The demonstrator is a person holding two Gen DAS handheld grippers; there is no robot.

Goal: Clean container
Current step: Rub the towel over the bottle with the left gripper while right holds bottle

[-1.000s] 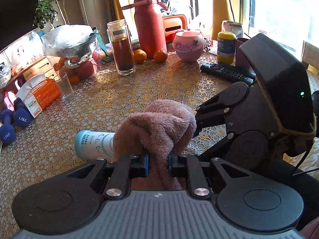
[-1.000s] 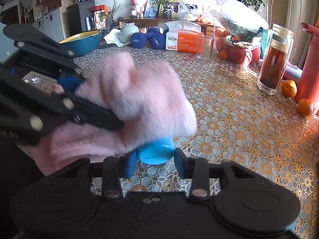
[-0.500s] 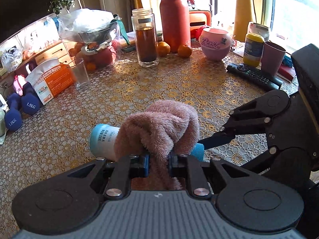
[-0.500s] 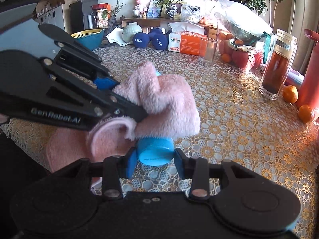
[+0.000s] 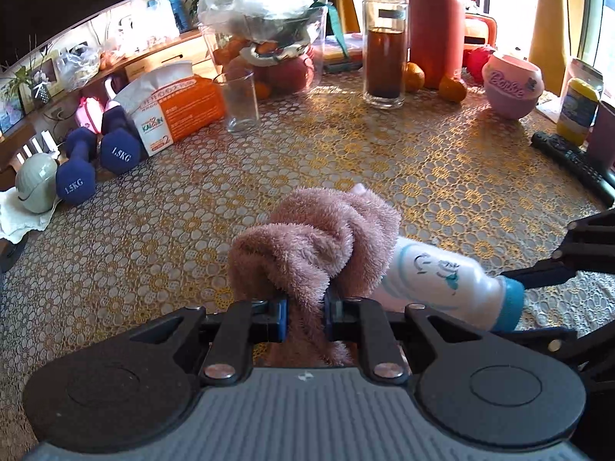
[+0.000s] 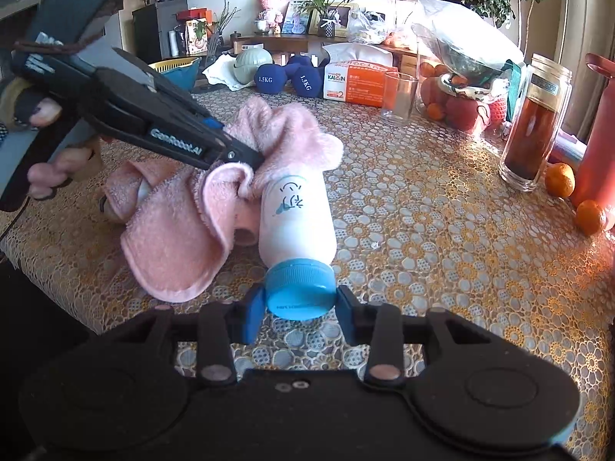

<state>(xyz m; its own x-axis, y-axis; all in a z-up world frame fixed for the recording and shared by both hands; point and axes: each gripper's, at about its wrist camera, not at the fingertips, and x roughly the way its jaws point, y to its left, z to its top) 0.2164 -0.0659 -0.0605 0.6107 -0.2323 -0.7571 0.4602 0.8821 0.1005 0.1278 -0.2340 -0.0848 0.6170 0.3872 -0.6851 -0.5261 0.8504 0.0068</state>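
Observation:
A white bottle (image 6: 294, 215) with a blue cap (image 6: 299, 288) lies level over the table, its far end under a pink towel (image 6: 192, 230). My right gripper (image 6: 300, 307) is shut on the cap. In the left wrist view the bottle (image 5: 446, 280) points right, with the right gripper's fingers (image 5: 538, 272) at its cap (image 5: 511, 303). My left gripper (image 5: 305, 317) is shut on a bunched fold of the towel (image 5: 311, 242), which lies against the bottle's far half. In the right wrist view the left gripper (image 6: 246, 157) comes in from the left, held by a hand (image 6: 50, 176).
On the gold-patterned tablecloth (image 5: 346, 153) stand an empty glass (image 5: 240, 101), an orange tissue box (image 5: 173, 109), blue dumbbells (image 5: 96, 157), a jar of dark liquid (image 5: 384, 46), a red flask (image 5: 436, 19), oranges (image 5: 451, 88), a pink pot (image 5: 511, 84) and a remote (image 5: 576, 161).
The towel has slid along the bottle from its cap end toward its far end, baring the printed white body. The right gripper kept hold of the cap.

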